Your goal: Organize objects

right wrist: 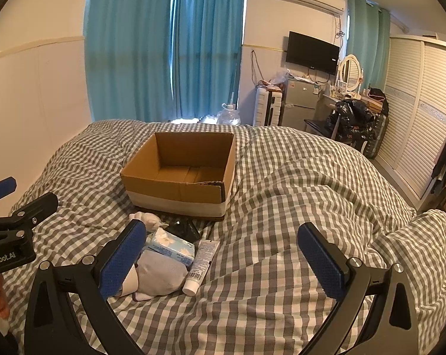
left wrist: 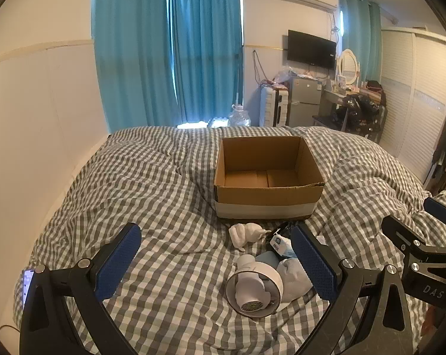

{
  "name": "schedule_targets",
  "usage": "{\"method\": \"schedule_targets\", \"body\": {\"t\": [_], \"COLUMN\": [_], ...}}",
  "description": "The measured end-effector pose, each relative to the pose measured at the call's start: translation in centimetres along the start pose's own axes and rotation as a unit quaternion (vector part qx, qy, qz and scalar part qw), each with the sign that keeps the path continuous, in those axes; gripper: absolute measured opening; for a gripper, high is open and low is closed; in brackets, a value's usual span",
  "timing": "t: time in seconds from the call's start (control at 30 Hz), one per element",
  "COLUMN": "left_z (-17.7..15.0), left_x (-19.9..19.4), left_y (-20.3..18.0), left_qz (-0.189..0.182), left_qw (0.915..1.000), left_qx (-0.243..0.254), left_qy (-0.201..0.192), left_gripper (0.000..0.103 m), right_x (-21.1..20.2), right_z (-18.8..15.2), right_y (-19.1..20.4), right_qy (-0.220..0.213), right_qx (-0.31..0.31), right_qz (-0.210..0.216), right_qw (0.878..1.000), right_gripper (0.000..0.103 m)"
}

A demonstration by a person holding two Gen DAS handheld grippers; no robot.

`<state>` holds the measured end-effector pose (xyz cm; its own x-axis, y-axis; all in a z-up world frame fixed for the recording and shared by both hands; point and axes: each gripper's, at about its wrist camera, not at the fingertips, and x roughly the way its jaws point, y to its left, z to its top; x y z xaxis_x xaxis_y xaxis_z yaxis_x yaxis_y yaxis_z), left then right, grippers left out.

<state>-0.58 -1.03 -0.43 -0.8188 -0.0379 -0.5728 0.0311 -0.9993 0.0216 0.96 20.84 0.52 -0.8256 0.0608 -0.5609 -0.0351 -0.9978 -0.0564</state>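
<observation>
1. Left gripper [left wrist: 217,263]: jaws spread wide, nothing held.
2. Right gripper [right wrist: 223,259]: jaws spread wide, nothing held.
3. Box [left wrist: 267,198]: upright on quilt [left wrist: 149,183].
4. Tube [right wrist: 200,261], tissues [right wrist: 171,247], dryer [left wrist: 254,291]: piled near box front.

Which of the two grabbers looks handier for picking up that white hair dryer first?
The left gripper, probably. The white hair dryer lies between its open fingers in its own view, whereas the right gripper has mostly bare checked duvet between its fingers, and the pile sits off to its left.
</observation>
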Motion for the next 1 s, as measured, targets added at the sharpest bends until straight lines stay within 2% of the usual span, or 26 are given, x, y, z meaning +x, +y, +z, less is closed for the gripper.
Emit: {"method": "schedule_targets", "body": {"t": [0.63,1.0], "left_z": [0.04,-0.28], "left_x": [0.07,0.04], "left_y": [0.48,0.18], "left_qz": [-0.001,-0.007], "left_qw": [1.0000,1.0000], "left_qx": [-0.007,-0.001], "left_qy": [0.002,0.004], "left_gripper": [0.103,0.103], "right_x": [0.32,-0.41], "right_z": [-0.16,-0.12], "right_y": [0.00,-0.15], "right_qy": [0.004,-0.015], "right_qx": [0.009,0.018], "right_qz": [0.006,0.019], "right_qw": [1.000,1.000], "right_gripper": [0.103,0.103]}}
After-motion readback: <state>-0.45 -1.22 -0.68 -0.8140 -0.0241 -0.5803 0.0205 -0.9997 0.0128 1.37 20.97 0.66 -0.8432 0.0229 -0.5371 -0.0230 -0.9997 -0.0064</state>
